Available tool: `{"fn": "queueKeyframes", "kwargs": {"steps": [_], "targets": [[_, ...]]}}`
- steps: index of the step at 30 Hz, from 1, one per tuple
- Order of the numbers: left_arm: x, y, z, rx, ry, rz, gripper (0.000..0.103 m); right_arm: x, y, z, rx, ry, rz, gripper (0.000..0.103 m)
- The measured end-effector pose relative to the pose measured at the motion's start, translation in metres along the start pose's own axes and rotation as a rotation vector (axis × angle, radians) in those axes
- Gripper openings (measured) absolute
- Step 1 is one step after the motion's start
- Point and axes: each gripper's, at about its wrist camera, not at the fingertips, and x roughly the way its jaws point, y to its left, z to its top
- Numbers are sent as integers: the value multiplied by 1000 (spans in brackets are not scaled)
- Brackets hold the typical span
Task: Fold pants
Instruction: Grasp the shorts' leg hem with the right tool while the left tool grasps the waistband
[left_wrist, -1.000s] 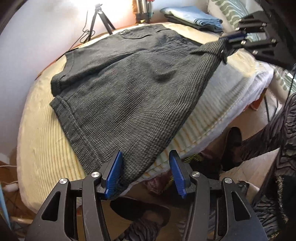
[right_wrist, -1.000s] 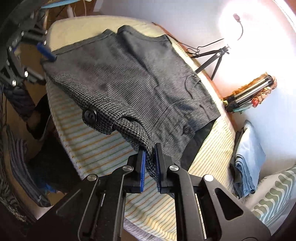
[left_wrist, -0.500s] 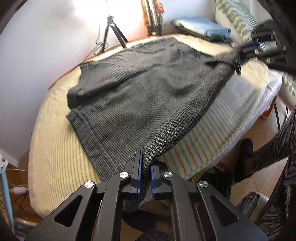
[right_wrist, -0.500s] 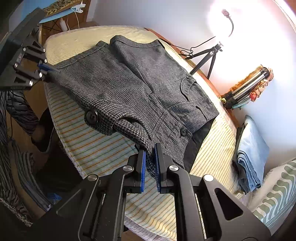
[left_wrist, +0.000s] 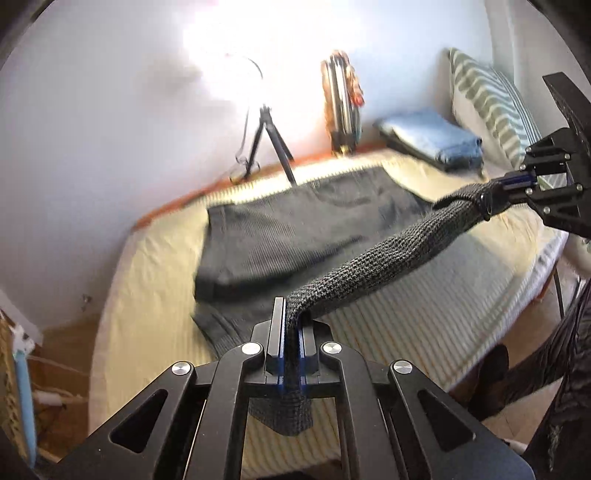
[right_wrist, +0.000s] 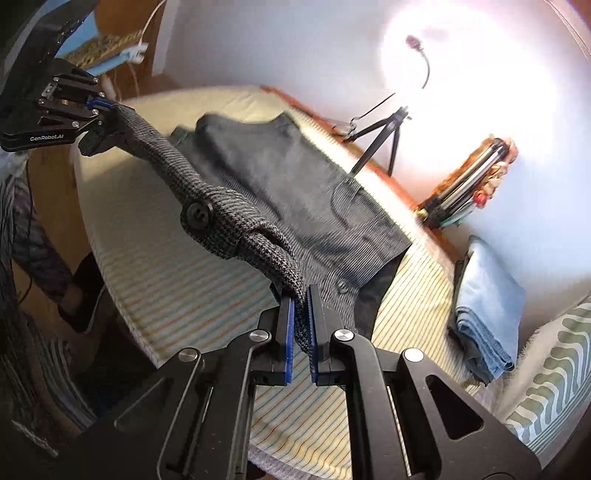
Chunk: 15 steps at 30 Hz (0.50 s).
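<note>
Dark grey knitted pants (left_wrist: 295, 232) lie on the striped bed (left_wrist: 443, 317). Their near edge is lifted off the bed and stretched between both grippers. My left gripper (left_wrist: 291, 325) is shut on the hem corner of the pants. My right gripper (right_wrist: 301, 314) is shut on the waistband end of the pants (right_wrist: 295, 177), next to a black button (right_wrist: 197, 213). The right gripper also shows in the left wrist view (left_wrist: 517, 181), and the left gripper in the right wrist view (right_wrist: 98, 105).
A folded blue garment (right_wrist: 487, 295) lies at the bed's far end beside a green-striped pillow (right_wrist: 554, 369). A small tripod (left_wrist: 269, 144) and a bright lamp stand by the wall. The person's legs and shoes (left_wrist: 491, 376) are beside the bed's near edge.
My left gripper closed on the hem corner. Both grippers then lifted the near edge of the pants off the bed and carried it up and toward the far side.
</note>
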Motion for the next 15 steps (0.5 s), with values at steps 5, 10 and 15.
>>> {"fn": "queueKeyframes", "kwargs": {"steps": [5,10,15], "targets": [[1,17,32,-2,-60,2,3,-4,-21,25,16,-33,-40,5],[14,29,63,14,-97,31,3,2,-43,52,10,-47,-72,5],[42,45,96,3,-95,26,3,19,-70,80,9,-45,-79,4]]}}
